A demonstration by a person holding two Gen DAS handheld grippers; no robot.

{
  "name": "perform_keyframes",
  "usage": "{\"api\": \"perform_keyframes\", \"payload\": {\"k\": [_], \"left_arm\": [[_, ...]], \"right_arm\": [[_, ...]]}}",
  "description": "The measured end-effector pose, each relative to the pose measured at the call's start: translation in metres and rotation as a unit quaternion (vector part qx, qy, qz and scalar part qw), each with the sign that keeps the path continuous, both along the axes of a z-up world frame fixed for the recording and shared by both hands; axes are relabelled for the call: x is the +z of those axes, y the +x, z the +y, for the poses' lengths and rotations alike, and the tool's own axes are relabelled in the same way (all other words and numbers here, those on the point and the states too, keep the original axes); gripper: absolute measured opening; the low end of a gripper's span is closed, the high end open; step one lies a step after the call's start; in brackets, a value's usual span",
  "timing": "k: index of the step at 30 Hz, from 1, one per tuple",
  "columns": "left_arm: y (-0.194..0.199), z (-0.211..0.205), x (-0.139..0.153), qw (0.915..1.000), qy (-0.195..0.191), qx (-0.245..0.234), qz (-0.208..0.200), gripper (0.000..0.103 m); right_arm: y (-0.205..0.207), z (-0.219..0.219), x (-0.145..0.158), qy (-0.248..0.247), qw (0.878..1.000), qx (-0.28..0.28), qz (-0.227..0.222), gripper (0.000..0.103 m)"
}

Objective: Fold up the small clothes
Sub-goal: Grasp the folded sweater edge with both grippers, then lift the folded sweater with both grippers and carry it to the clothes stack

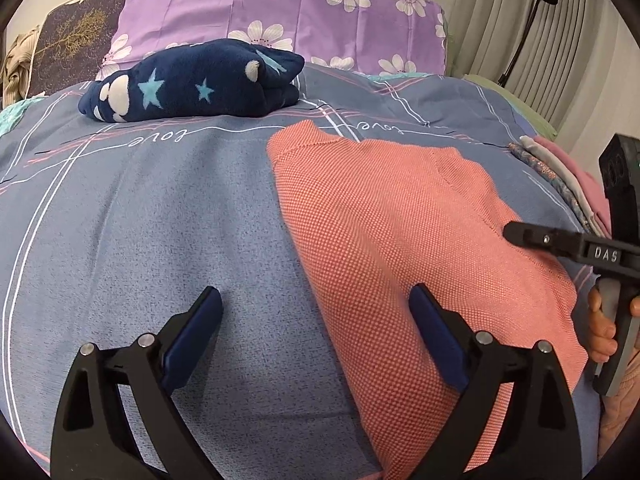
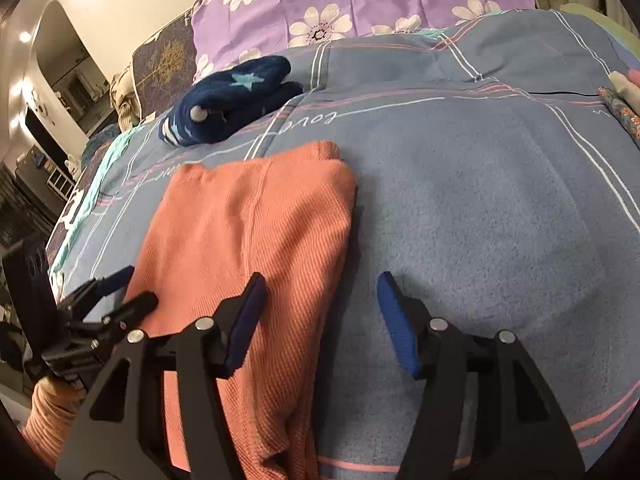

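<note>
A folded coral knit garment (image 1: 400,220) lies flat on the blue-grey bedcover (image 1: 160,220). My left gripper (image 1: 316,300) hovers open over its near left edge, one finger above the bedcover and the other above the knit, with nothing gripped. My right gripper (image 2: 320,284) stands open over the garment's (image 2: 248,220) right edge, its left finger over the knit and its right finger over the bedcover (image 2: 480,200). Each wrist view shows the other gripper at its side: one right-gripper finger (image 1: 520,234) and the left gripper (image 2: 138,286).
A folded navy fleece with stars (image 1: 192,84) rests further back, in front of a purple flowered pillow (image 1: 280,4). A stack of folded clothes (image 1: 560,168) sits at the bed's right edge. Curtains and a black lamp stand (image 1: 524,36) stand behind. A hand (image 1: 600,328) holds the right tool.
</note>
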State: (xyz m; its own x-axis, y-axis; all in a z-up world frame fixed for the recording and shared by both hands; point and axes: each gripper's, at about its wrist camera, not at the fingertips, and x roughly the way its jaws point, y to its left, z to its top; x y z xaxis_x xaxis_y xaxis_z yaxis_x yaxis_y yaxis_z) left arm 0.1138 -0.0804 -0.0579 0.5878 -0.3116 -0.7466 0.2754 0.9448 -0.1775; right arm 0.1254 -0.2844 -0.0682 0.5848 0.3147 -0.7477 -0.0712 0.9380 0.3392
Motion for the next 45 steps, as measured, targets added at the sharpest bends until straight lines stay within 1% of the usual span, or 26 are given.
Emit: {"api": "perform_keyframes", "payload": {"k": [3,5,7,8,10,12,15,17,19,21,23,25,26,27,29,32,34,35,37,39,42,45], "left_arm": [[-0.003,0.004,0.001,0.9997,-0.022,-0.009,0.005,0.095],[-0.007,0.004,0.003,0.9973,-0.059,-0.04,0.017,0.093],[-0.012,-0.002,0.005,0.9941,-0.077,-0.074,0.021,0.086],[-0.014,-0.006,0.005,0.9934,-0.072,-0.087,0.02,0.085],[-0.015,-0.012,0.004,0.993,-0.066,-0.096,0.021,0.079],[-0.013,-0.011,0.002,0.9922,-0.075,-0.096,0.027,0.079],[-0.008,-0.006,-0.001,0.9902,-0.096,-0.093,0.04,0.078],[-0.004,-0.008,-0.002,0.9896,-0.1,-0.093,0.044,0.078],[0.003,-0.011,-0.003,0.9895,-0.1,-0.093,0.049,0.078],[0.008,-0.014,-0.003,0.9897,-0.094,-0.094,0.053,0.077],[0.011,-0.017,-0.002,0.9906,-0.083,-0.095,0.055,0.075],[0.013,-0.019,-0.001,0.9912,-0.072,-0.097,0.055,0.07],[0.013,-0.02,0.0,0.9913,-0.068,-0.099,0.054,0.068],[0.013,-0.019,-0.001,0.9912,-0.067,-0.101,0.053,0.065],[0.014,-0.018,-0.001,0.9912,-0.068,-0.102,0.05,0.061],[0.013,-0.019,0.0,0.9917,-0.066,-0.102,0.042,0.053],[0.013,-0.021,0.002,0.9923,-0.062,-0.102,0.034,0.047],[0.012,-0.021,0.002,0.9926,-0.059,-0.101,0.03,0.045],[0.009,-0.021,0.006,0.994,-0.05,-0.095,0.02,0.037],[0.002,-0.022,0.013,0.995,-0.038,-0.092,0.005,0.031],[-0.01,-0.025,0.028,0.9951,-0.024,-0.092,-0.027,0.027],[-0.021,-0.026,0.045,0.9945,-0.023,-0.089,-0.05,0.025]], "right_arm": [[-0.004,-0.005,0.003,0.019,1.0,0.006,0.004,0.06],[-0.009,-0.007,0.004,0.034,0.999,0.019,0.008,0.06],[-0.012,-0.005,0.003,0.039,0.998,0.039,0.014,0.06],[-0.013,-0.004,0.001,0.041,0.998,0.045,0.016,0.06],[-0.01,0.0,-0.004,0.045,0.997,0.052,0.021,0.062],[-0.008,0.0,-0.006,0.054,0.997,0.056,0.021,0.062],[-0.002,-0.001,-0.01,0.088,0.994,0.062,0.025,0.062],[0.003,0.002,-0.012,0.099,0.993,0.067,0.025,0.062],[0.01,0.006,-0.013,0.101,0.992,0.07,0.026,0.062],[0.014,0.009,-0.014,0.098,0.992,0.071,0.023,0.059],[0.016,0.01,-0.014,0.094,0.993,0.072,0.02,0.056],[0.015,0.011,-0.013,0.087,0.993,0.072,0.017,0.051],[0.014,0.01,-0.012,0.083,0.994,0.07,0.015,0.046],[0.013,0.01,-0.012,0.082,0.994,0.068,0.014,0.041],[0.011,0.012,-0.011,0.077,0.995,0.069,0.009,0.035],[0.01,0.018,-0.008,0.058,0.996,0.071,-0.001,0.031],[0.009,0.021,-0.006,0.05,0.996,0.073,-0.007,0.028],[0.007,0.022,-0.005,0.043,0.996,0.073,-0.012,0.025],[0.003,0.025,0.001,0.03,0.997,0.07,-0.023,0.022],[-0.006,0.03,0.012,0.017,0.996,0.068,-0.046,0.02],[-0.022,0.034,0.028,0.001,0.994,0.069,-0.082,0.02],[-0.04,0.037,0.047,-0.006,0.991,0.066,-0.116,0.02]]}}
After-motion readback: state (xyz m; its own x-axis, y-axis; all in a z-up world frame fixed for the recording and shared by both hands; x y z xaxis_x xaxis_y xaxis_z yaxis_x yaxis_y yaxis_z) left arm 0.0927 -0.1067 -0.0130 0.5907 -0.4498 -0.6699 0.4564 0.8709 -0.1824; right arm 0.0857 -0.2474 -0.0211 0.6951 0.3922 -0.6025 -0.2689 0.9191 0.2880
